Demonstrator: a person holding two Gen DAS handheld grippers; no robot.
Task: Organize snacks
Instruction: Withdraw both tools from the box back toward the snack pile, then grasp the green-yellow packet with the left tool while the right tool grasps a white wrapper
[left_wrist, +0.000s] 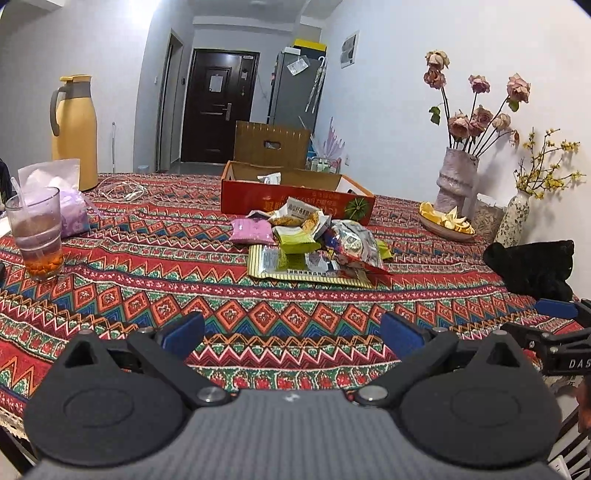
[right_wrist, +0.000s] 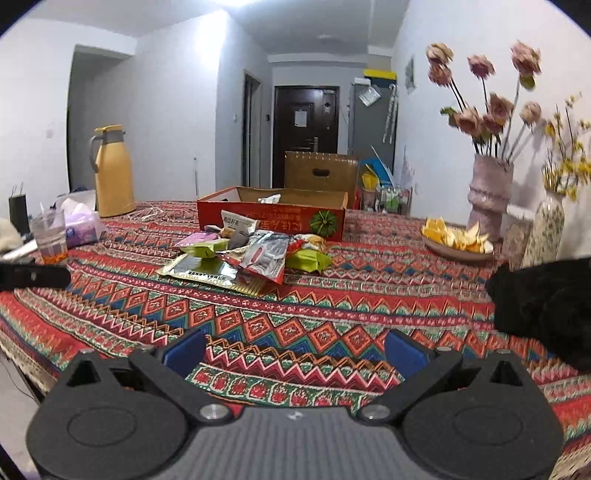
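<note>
Snack packets (left_wrist: 310, 243) — crinkled, green, purple, silver — heaped before the red box (left_wrist: 295, 197).

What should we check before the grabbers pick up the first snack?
1. Left gripper open with nothing between its fingers: ok.
2. Right gripper open with nothing between its fingers: ok.
3. Snack pile in sight, on the tablecloth in front of both grippers: ok.
4. Red box open on top, just behind the pile, one packet already inside: ok.
5. Path to the pile free: ok; the glass stands far to the left, the plate of peels to the right.
6. Which packet lies loose on top: cannot tell, they overlap.
</note>
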